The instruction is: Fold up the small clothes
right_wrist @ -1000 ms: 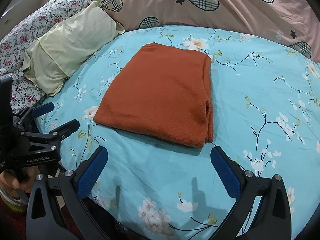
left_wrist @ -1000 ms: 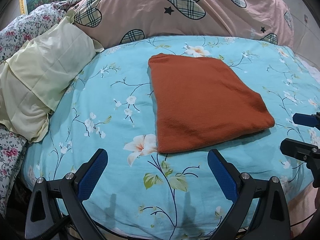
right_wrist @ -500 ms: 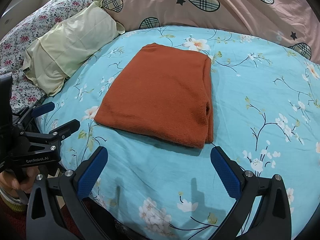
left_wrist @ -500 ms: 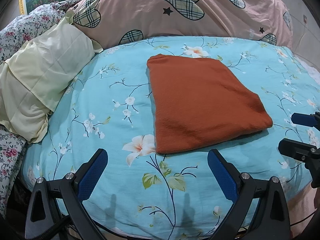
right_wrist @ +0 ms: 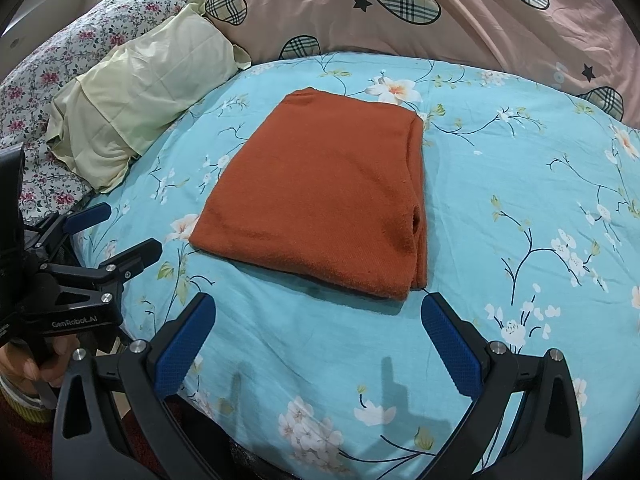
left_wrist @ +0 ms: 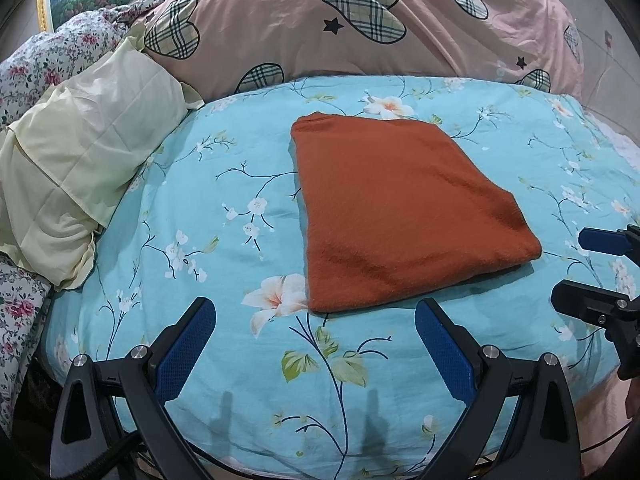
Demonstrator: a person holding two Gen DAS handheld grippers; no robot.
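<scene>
A rust-orange garment (left_wrist: pixel 400 208) (right_wrist: pixel 328 200) lies folded into a flat rectangle on the light-blue floral bedsheet (left_wrist: pixel 224 216) (right_wrist: pixel 520 168). My left gripper (left_wrist: pixel 316 344) is open, held over the near edge of the bed just short of the garment's near-left corner, with nothing between its blue pads. My right gripper (right_wrist: pixel 320 340) is also open and empty, hovering short of the garment's near edge. The right gripper's tips (left_wrist: pixel 588 272) show at the right rim of the left wrist view; the left gripper (right_wrist: pixel 116 236) appears at the left of the right wrist view.
A pale yellow pillow (left_wrist: pixel 76 168) (right_wrist: pixel 144 88) lies at the left of the bed. A pink duvet with plaid hearts (left_wrist: pixel 360 20) (right_wrist: pixel 440 8) is heaped behind. A floral quilt (right_wrist: pixel 52 76) lies far left. A hand (right_wrist: pixel 36 364) holds the left gripper's handle.
Both views have shifted only very slightly; the garment stays folded in place and both grippers remain open.
</scene>
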